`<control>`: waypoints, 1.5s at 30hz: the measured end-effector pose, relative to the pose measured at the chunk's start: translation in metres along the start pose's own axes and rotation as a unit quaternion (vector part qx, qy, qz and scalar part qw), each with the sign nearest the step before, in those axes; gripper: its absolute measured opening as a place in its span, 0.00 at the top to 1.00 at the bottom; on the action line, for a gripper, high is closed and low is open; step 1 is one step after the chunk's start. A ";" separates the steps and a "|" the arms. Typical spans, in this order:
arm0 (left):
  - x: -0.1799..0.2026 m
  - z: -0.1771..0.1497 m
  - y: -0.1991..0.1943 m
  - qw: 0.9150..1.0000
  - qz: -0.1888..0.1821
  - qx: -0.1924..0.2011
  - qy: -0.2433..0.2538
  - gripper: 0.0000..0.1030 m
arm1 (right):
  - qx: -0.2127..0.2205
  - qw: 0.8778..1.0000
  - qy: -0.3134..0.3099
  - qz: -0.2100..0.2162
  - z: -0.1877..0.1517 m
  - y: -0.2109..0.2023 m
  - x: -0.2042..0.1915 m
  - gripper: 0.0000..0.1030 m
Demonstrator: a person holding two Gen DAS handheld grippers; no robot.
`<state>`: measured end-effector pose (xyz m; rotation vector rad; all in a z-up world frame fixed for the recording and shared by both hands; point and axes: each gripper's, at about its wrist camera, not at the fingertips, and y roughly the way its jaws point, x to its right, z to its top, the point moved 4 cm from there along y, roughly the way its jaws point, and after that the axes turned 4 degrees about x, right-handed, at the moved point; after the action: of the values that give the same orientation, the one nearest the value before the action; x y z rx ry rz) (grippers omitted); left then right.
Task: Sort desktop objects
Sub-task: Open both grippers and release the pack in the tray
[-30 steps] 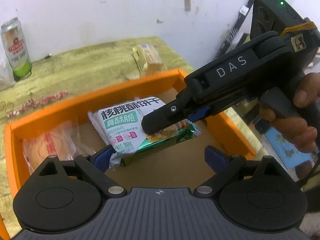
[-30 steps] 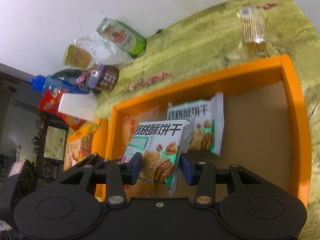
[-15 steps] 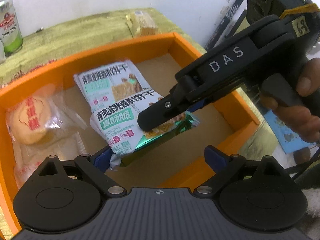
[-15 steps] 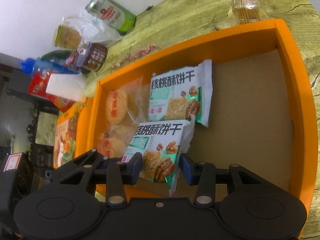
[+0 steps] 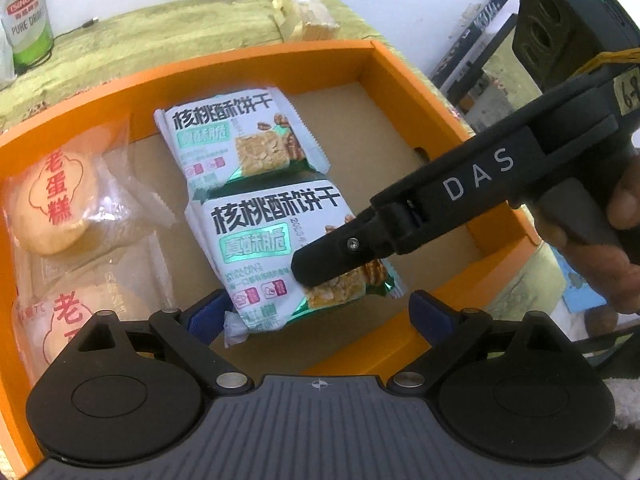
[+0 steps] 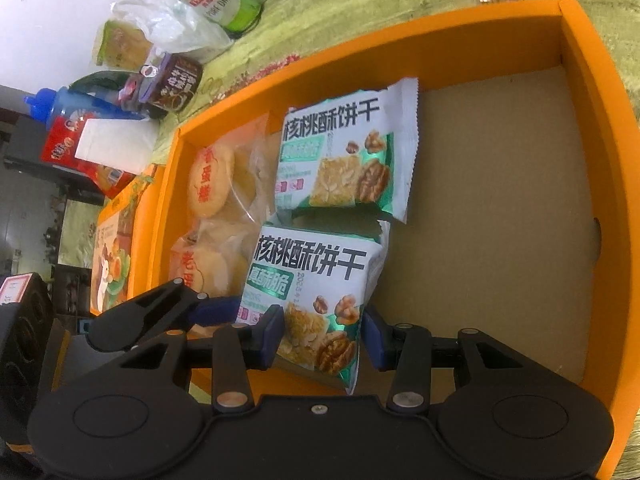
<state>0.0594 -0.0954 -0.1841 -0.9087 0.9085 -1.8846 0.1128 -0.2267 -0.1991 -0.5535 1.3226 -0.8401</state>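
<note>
My right gripper (image 6: 322,334) is shut on a green-and-white walnut biscuit packet (image 6: 316,280) and holds it low inside the orange box (image 6: 604,160). The same packet (image 5: 276,248) shows in the left wrist view with the right gripper (image 5: 344,256) clamped on its right end. A second identical packet (image 5: 236,136) lies flat just beyond it. Two clear-wrapped round cakes (image 5: 52,200) lie along the box's left side. My left gripper (image 5: 316,312) is open and empty, over the box's near wall.
A green beer can (image 5: 24,12) stands at the back left of the table. A clear cracker pack (image 5: 306,20) lies behind the box. In the right wrist view, bottles, a plastic bag and a red pack (image 6: 80,148) crowd the table's left end.
The right gripper has carried the biscuit packet down and nearer, to just in front of the packet lying in the box. The left gripper moved closer over the box.
</note>
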 end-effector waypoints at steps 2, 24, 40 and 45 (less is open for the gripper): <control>-0.001 0.000 -0.001 1.000 0.000 -0.003 -0.004 0.07 | -0.003 1.000 0.007 0.001 0.000 0.002 0.002 0.57; 0.003 0.010 -0.005 1.000 -0.022 -0.012 0.010 0.04 | 0.002 0.998 0.057 -0.004 0.008 0.001 0.015 0.61; 0.005 0.005 -0.006 0.999 -0.030 -0.025 0.010 0.03 | -0.017 0.997 0.072 -0.001 0.001 0.003 0.021 0.61; 0.003 0.003 -0.004 0.999 -0.029 -0.030 0.006 0.03 | -0.020 0.997 0.073 0.001 0.002 0.003 0.023 0.61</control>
<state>0.0595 -0.0972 -0.1786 -0.9704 0.9607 -1.9222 0.1157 -0.2433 -0.2150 -0.5292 1.4754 -0.8677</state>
